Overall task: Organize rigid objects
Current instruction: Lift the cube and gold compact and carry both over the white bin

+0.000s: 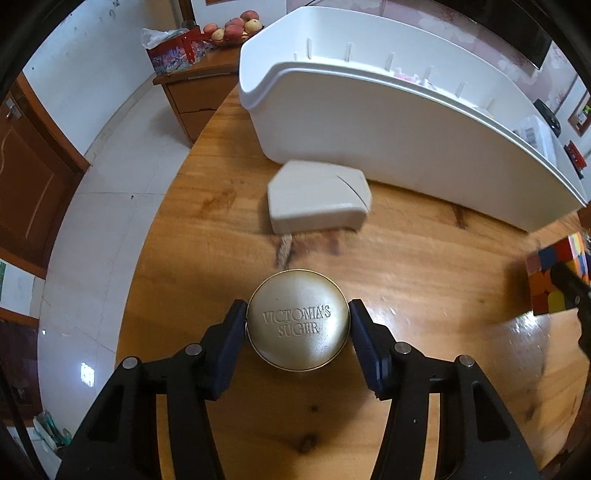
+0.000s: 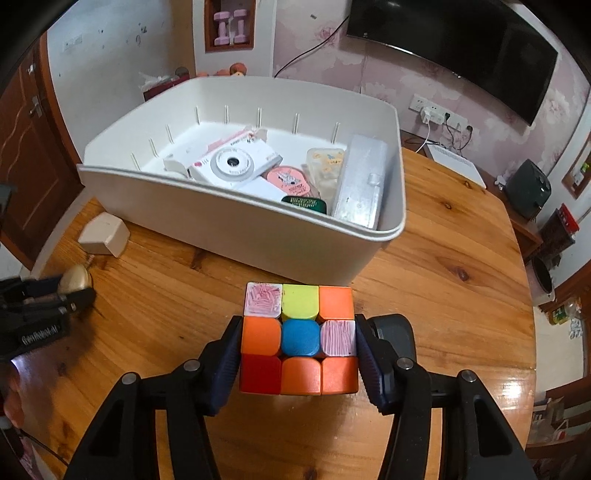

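Observation:
My left gripper [image 1: 297, 320] is shut on a round gold tin [image 1: 297, 320] embossed with lettering, held over the wooden table [image 1: 406, 280]. My right gripper [image 2: 299, 339] is shut on a colourful puzzle cube [image 2: 300, 339], held in front of the white bin [image 2: 258, 236]. The cube also shows in the left wrist view [image 1: 554, 280] at the right edge. The left gripper with the gold tin [image 2: 75, 278] shows at the left of the right wrist view. A beige box [image 1: 317, 197] lies on the table beside the bin [image 1: 388, 140]; it also shows in the right wrist view [image 2: 105, 234].
The bin holds a white toy camera [image 2: 232, 166], a silver case [image 2: 360, 184], a pink disc [image 2: 290, 181] and other small items. A dark object [image 2: 393, 334] sits behind the right finger. A cabinet with fruit [image 1: 232, 29] stands beyond the table's left edge.

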`<state>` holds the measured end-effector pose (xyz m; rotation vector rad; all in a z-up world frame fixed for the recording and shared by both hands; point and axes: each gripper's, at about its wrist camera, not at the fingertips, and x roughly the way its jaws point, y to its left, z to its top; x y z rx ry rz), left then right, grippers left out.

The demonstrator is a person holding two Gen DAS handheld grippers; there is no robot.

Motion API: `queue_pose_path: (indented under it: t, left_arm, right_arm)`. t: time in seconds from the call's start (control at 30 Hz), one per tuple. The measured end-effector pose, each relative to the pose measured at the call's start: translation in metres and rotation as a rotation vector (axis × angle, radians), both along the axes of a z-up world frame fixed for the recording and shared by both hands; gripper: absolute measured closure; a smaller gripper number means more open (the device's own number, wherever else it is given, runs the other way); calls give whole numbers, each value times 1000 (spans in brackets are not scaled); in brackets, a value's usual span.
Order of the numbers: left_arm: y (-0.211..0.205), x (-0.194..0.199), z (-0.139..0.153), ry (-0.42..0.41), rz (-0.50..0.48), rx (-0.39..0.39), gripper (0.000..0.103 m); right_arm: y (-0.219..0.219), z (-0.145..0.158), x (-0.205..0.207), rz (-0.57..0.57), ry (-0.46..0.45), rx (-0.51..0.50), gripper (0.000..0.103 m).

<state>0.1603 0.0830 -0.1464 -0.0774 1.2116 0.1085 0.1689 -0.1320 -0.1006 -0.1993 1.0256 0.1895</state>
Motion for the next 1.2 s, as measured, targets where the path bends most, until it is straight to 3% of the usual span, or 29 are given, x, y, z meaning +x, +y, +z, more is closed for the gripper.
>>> queue_pose_path:
  t: [0.33, 0.47, 0.67, 0.97, 1.1, 1.2]
  left_arm:
    - [-17, -24, 55, -65, -93, -56, 44]
    - [-21, -20, 93, -105, -157, -73, 44]
    - [-26, -1, 163, -177, -228, -49, 44]
    - [-22, 58, 228, -222, -234, 49, 44]
    - [-16, 94, 239, -230, -193, 102, 44]
    - [-8, 124, 232, -207, -164, 95, 44]
  right_arm:
    - [0, 40, -30, 0, -35, 33, 46]
    - [1, 61, -41, 7, -47, 27, 46]
    - [-1, 121, -43, 14, -98, 45, 46]
    - [3, 251, 1, -15, -260, 43, 46]
    - [7, 284, 36, -58, -296, 13, 46]
    - [11, 292, 73, -90, -281, 16, 45]
